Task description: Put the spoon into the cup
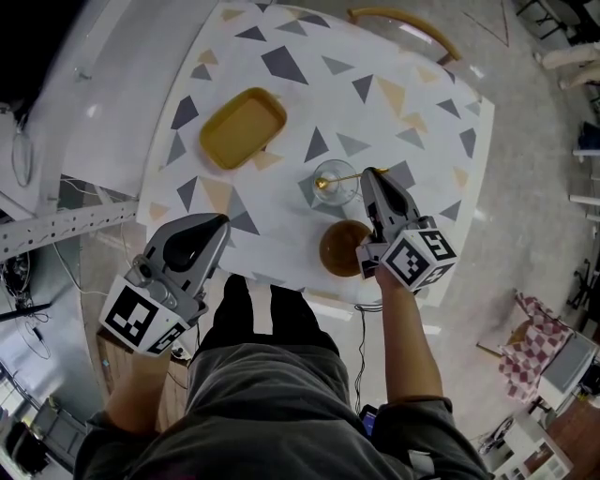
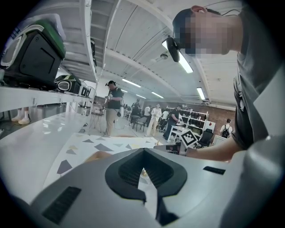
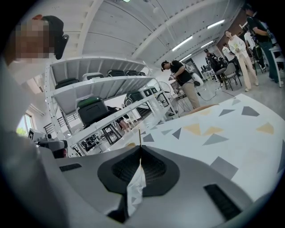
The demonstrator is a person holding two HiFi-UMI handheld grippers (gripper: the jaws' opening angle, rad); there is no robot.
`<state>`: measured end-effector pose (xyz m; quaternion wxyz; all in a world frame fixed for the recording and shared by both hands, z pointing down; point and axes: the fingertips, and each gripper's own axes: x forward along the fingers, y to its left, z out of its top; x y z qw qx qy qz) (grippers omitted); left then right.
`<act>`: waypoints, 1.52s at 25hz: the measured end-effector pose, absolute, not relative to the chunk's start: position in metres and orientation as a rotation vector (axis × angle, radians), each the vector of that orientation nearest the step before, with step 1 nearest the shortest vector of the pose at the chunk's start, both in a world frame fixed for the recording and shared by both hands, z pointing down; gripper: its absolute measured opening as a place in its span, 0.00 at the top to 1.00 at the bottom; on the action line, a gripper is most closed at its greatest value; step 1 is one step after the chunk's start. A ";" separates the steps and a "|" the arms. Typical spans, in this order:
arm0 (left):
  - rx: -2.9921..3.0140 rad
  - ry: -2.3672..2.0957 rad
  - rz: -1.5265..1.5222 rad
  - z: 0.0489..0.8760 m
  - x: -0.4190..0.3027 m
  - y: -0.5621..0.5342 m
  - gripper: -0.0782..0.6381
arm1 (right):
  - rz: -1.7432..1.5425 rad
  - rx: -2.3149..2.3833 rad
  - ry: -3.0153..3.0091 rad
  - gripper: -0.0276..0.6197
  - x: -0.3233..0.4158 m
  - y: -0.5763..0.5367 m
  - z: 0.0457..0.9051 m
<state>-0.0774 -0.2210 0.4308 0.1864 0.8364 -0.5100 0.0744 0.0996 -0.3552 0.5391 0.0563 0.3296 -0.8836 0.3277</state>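
Observation:
A clear glass cup point(image 1: 335, 181) stands near the middle of the patterned table point(image 1: 412, 94). A thin gold spoon point(image 1: 339, 178) lies level across the cup's rim, its bowl over the left side of the cup. My right gripper point(image 1: 369, 174) is shut on the spoon's handle just right of the cup. In the right gripper view only the handle tip point(image 3: 139, 136) pokes up from the closed jaws of the right gripper point(image 3: 140, 148). My left gripper point(image 1: 221, 223) hovers at the table's near edge, shut and holding nothing; from its own camera the left gripper point(image 2: 143, 151) shows its jaws closed.
A yellow tray point(image 1: 242, 127) lies at the table's left. A brown round dish point(image 1: 342, 248) sits near the front edge, under my right gripper. A wooden chair back point(image 1: 405, 22) stands at the far side. White shelving point(image 3: 102, 95) and people are in the room beyond.

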 end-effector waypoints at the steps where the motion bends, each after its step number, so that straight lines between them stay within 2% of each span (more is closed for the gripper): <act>1: 2.356 -1.436 0.210 0.430 -0.077 -0.221 0.87 | 0.989 1.001 -2.679 0.92 0.099 -0.355 0.540; 19: 2.393 -1.442 0.193 0.412 -0.080 -0.211 0.87 | 0.955 1.057 -2.637 0.92 0.099 -0.351 0.538; 22: 2.402 -1.444 0.191 0.407 -0.081 -0.209 0.87 | 0.965 1.056 -2.641 0.85 0.100 -0.349 0.534; 38: 2.538 -1.371 0.130 0.362 -0.078 -0.194 0.87 | 0.883 1.274 -2.659 0.82 0.142 -0.318 0.465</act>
